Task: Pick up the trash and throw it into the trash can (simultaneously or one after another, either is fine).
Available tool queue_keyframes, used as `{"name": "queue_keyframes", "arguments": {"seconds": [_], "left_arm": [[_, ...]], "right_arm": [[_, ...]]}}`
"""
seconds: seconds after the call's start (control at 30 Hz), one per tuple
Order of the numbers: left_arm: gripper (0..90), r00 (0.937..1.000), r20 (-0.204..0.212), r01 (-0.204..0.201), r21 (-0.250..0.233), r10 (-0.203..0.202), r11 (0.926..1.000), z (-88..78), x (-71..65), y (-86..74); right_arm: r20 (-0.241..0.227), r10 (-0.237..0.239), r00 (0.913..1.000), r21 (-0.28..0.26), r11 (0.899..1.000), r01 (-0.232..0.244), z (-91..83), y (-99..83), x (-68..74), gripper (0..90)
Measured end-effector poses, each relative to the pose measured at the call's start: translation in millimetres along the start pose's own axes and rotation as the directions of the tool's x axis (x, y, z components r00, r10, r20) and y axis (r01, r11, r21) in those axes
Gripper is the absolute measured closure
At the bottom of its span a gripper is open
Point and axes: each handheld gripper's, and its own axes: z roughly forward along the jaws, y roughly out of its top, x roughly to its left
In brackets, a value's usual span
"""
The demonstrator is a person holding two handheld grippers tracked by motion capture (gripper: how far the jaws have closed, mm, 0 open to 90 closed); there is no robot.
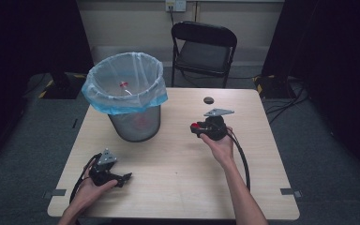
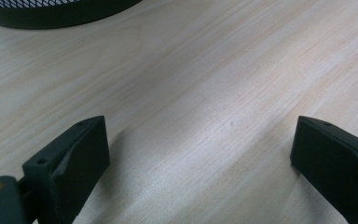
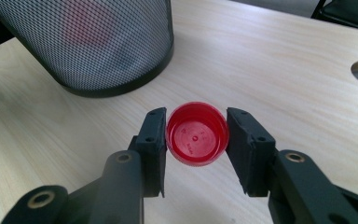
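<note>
black folding chair (image 1: 204, 49), wall socket (image 1: 175, 5)

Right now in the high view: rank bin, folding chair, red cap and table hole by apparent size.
1. Mesh bin with its liner: largest as it looks.
2. Folding chair: smaller as it looks, but farther from the camera, so true order against the bin is unsure.
3. Table hole and red cap in the right hand-held gripper: both tiny, alike.

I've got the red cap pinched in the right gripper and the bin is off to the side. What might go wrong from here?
1. The red cap is held only by its round rim in the right gripper; it might slip or pop out.
2. The bin stands tall, with its liner folded over the rim; a low approach might snag it.
3. Releasing early could drop the cap onto the table.
</note>
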Motion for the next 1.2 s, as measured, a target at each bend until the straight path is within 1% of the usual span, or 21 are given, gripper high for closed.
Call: {"name": "queue_keyframes", "arguments": {"seconds": [0.17,0.2,0.3,0.37,0.4,0.43,0.67,0.73,0.83,0.9,1.0,1.07,1.1,1.13,1.17,1.2], "left_arm": [[3.9,1.0000,-0.003,-0.003,0.001,0.003,1.0000,-0.1,0.2,0.0],[3.8,1.0000,0.003,-0.003,0.004,0.003,1.0000,-0.1,0.5,0.0],[3.7,1.0000,0.003,0.003,0.000,-0.003,1.0000,0.2,0.0,0.0],[3.7,1.0000,0.003,-0.001,0.003,0.001,1.0000,0.0,0.4,0.0],[3.7,1.0000,0.003,0.003,-0.001,-0.003,1.0000,0.3,0.0,0.0],[3.7,1.0000,0.000,0.003,-0.002,-0.003,1.0000,0.3,-0.1,-0.1],[3.6,1.0000,0.000,0.000,0.001,0.000,1.0000,0.1,0.1,0.0],[3.6,1.0000,-0.004,0.004,-0.002,-0.004,1.0000,0.4,-0.4,-0.1],[3.3,1.0000,-0.001,0.002,0.005,-0.002,1.0000,0.1,-0.2,0.2],[3.3,1.0000,-0.001,-0.002,0.005,0.002,1.0000,0.2,0.1,0.3],[3.3,1.0000,0.000,0.002,0.005,-0.002,1.0000,0.2,-0.2,0.3],[3.3,1.0000,0.000,0.002,0.005,-0.002,1.0000,0.2,-0.2,0.3],[3.3,1.0000,-0.001,0.001,0.004,-0.001,1.0000,0.2,-0.1,0.3],[3.3,1.0000,0.000,0.001,0.005,-0.001,1.0000,0.2,-0.2,0.3],[3.3,1.0000,0.000,0.002,0.005,-0.002,1.0000,0.2,-0.2,0.3],[3.3,1.0000,-0.001,-0.001,0.005,0.001,1.0000,0.1,0.0,0.3]], "right_arm": [[-0.007,-0.010,0.9999,-0.021,1.000,0.010,-3.8,7.4,1.6,59.9],[-0.014,-0.007,0.9999,-0.027,1.000,0.006,-5.0,11.1,2.0,59.9],[-0.011,-0.016,0.9998,-0.026,1.000,0.016,-7.4,15.7,2.8,59.9],[-0.009,-0.020,0.9998,-0.035,0.999,0.019,-11.1,20.4,3.0,60.0],[-0.009,-0.018,0.9998,-0.047,0.999,0.018,-14.4,24.4,3.4,60.0],[-0.009,-0.018,0.9998,-0.047,0.999,0.018,-14.4,24.4,3.4,60.0],[-0.032,-0.026,0.9991,-0.076,0.997,0.024,-23.6,32.7,8.3,60.0],[-0.008,-0.048,0.9988,-0.072,0.996,0.047,-25.5,35.0,11.2,60.0],[-0.021,-0.046,0.9987,-0.080,0.996,0.044,-27.2,37.8,13.1,60.0],[-0.022,-0.051,0.9985,-0.081,0.996,0.049,-28.6,40.8,15.3,60.0],[-0.033,-0.065,0.9974,-0.091,0.994,0.061,-32.1,46.8,19.4,60.0],[-0.030,-0.082,0.9962,-0.091,0.993,0.079,-33.7,51.8,21.5,60.0],[-0.038,-0.083,0.9958,-0.091,0.993,0.080,-34.5,54.1,22.8,60.0],[-0.038,-0.094,0.9948,-0.109,0.990,0.090,-37.8,58.0,25.7,60.0],[-0.038,-0.094,0.9948,-0.109,0.990,0.090,-37.8,58.0,25.7,60.0],[-0.052,-0.086,0.9950,-0.134,0.988,0.078,-41.5,61.6,26.8,60.0]]}}
